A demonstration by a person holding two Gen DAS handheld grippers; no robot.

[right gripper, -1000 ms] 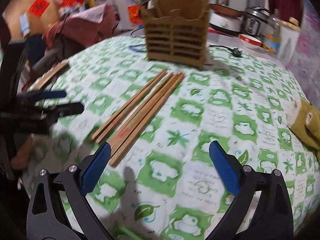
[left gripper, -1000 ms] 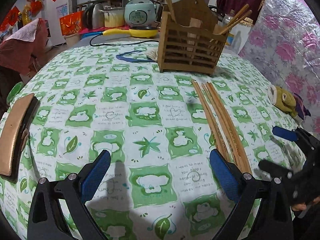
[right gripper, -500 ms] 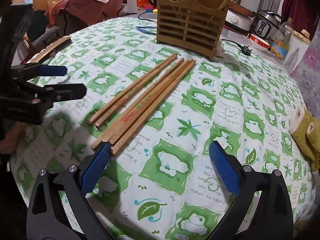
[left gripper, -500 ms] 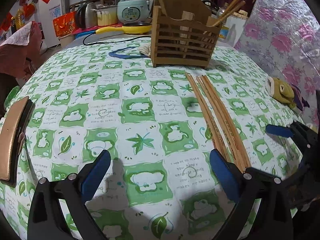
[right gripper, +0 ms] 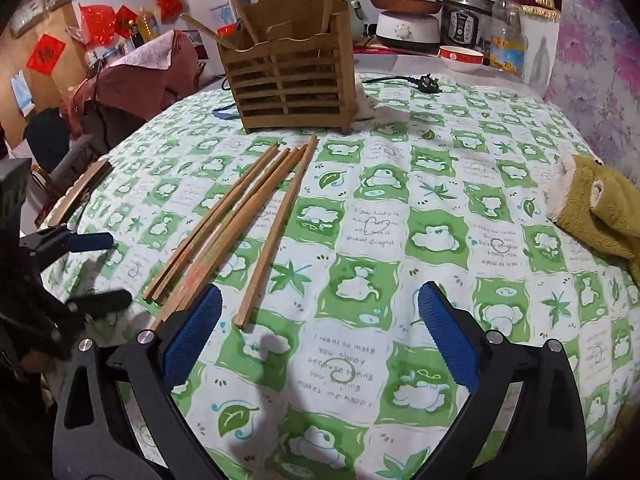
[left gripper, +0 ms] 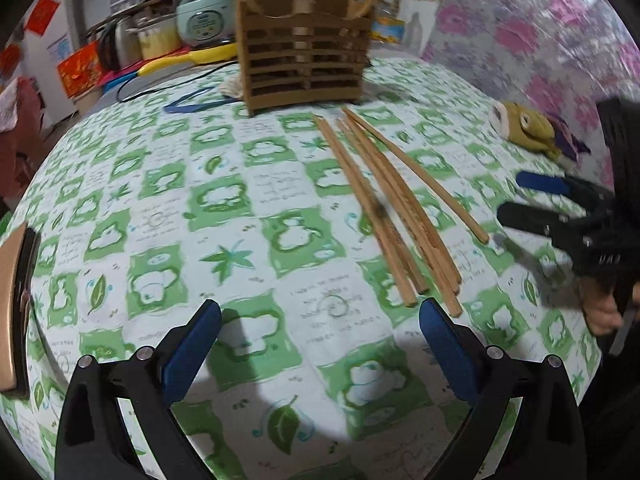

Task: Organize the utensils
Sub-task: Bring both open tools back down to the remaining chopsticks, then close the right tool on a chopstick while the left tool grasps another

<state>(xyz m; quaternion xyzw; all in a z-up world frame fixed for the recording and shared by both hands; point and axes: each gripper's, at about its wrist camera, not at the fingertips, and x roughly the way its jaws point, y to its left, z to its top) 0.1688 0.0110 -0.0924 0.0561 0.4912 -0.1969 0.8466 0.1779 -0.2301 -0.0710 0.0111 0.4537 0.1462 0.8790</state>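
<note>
The left gripper (left gripper: pixel 320 344) and the right gripper (right gripper: pixel 320 332) both hang with jaws spread wide, holding nothing. Loose wooden chopsticks (right gripper: pixel 240 224) lie on the green-patterned tablecloth (right gripper: pixel 400 240), fanning toward 12 o'clock, where the slatted wooden utensil holder (right gripper: pixel 288 84) stands with chopsticks in it. One chopstick (right gripper: pixel 276 232) lies slightly apart. A plush toy (right gripper: pixel 596 212) rests at 3 o'clock.

Home dining/kitchen corner. Round table under green-and-white printed tablecloth (right gripper: pixel 440 184). Behind it: rice cooker (right gripper: pixel 466 20), pale green cooker (left gripper: pixel 206 14), bowl (right gripper: pixel 461 57), bottle (right gripper: pixel 507 38). Red paper decorations (right gripper: pixel 46 55) on wall. Plush toy (right gripper: pixel 596 208) on table; wooden utensil holder (right gripper: pixel 288 80) with chopsticks.
</note>
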